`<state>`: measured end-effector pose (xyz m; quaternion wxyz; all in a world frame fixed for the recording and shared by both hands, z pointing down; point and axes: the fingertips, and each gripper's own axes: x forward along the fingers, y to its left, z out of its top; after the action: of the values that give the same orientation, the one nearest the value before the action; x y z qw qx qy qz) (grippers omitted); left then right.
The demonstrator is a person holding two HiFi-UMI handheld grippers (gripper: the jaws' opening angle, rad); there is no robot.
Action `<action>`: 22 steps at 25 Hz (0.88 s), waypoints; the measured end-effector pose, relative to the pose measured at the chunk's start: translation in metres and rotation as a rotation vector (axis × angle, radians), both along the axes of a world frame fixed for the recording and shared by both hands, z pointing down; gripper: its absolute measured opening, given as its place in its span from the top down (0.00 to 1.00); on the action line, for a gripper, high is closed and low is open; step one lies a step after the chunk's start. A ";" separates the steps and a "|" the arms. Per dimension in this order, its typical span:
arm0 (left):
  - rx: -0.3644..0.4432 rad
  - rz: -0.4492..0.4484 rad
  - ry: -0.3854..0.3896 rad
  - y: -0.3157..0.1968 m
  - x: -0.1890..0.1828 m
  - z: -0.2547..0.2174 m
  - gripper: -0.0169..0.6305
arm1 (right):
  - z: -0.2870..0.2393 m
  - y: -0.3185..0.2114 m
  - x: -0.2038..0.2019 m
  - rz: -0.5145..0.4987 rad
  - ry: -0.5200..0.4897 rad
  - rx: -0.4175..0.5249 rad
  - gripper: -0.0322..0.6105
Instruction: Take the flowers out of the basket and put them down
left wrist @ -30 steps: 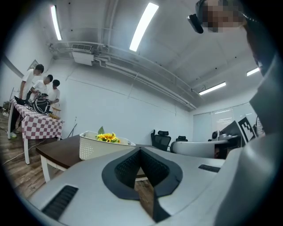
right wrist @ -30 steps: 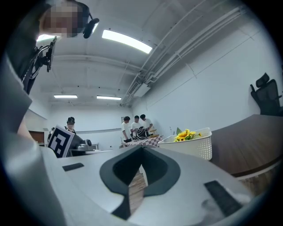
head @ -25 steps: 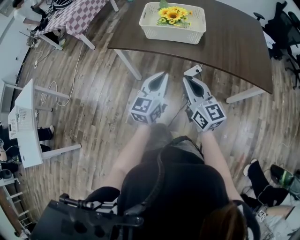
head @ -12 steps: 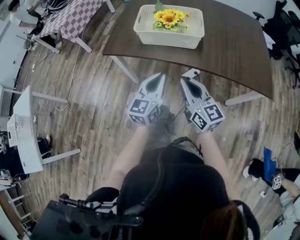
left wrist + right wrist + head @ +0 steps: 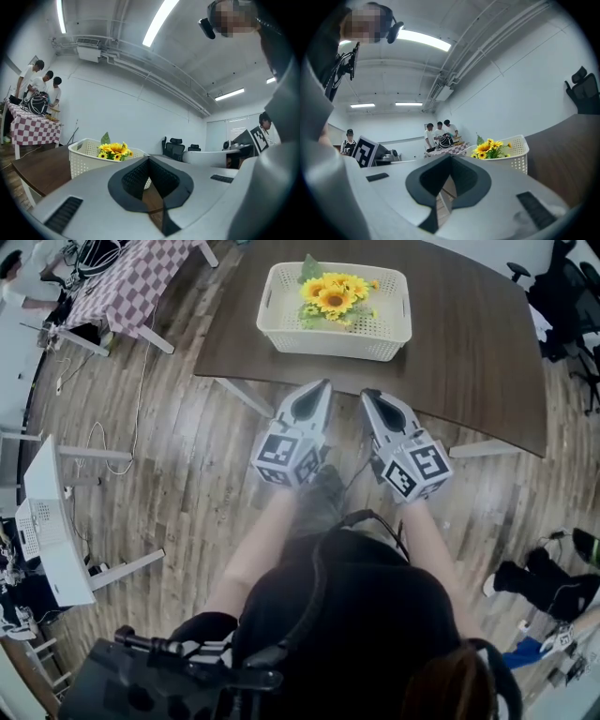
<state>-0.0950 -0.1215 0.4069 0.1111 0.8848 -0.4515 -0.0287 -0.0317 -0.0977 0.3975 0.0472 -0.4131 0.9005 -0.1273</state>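
Observation:
A bunch of yellow sunflowers (image 5: 332,300) lies inside a white perforated basket (image 5: 281,332) on a dark brown table (image 5: 469,343). In the head view my left gripper (image 5: 324,384) and right gripper (image 5: 367,393) are held side by side just before the table's near edge, both pointing at the basket and both shut with nothing between the jaws. The left gripper view shows the flowers (image 5: 112,150) and the basket (image 5: 82,161) ahead to the left. In the right gripper view the flowers (image 5: 488,148) stand in the basket (image 5: 515,154) ahead to the right.
White table legs (image 5: 239,395) stand under the near edge. A checkered-cloth table (image 5: 122,287) with several people (image 5: 40,86) is at the far left. Black office chairs (image 5: 572,296) sit at the right, a white desk (image 5: 47,521) at the left, and cables run over the wooden floor.
Both grippers and the person have moved forward toward the table; the basket with the flowers now sits closer and lower in the head view. The jaws stay shut.

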 end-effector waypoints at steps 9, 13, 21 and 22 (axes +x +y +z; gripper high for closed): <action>0.006 0.004 -0.026 -0.056 -0.007 -0.014 0.97 | -0.013 -0.057 -0.009 -0.018 -0.004 -0.003 0.95; 0.015 0.007 -0.027 -0.079 -0.012 -0.020 0.97 | -0.020 -0.082 -0.016 -0.018 -0.006 -0.001 0.95; 0.016 0.012 -0.049 -0.116 -0.009 -0.012 0.97 | -0.013 -0.123 -0.008 0.000 -0.010 -0.021 0.95; 0.013 0.013 -0.047 -0.121 -0.009 -0.013 0.97 | -0.013 -0.128 -0.007 0.003 -0.009 -0.024 0.95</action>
<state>-0.1040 -0.2423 0.3936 0.0949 0.8889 -0.4480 -0.0104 -0.0384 -0.2253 0.3848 0.0462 -0.4146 0.8980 -0.1399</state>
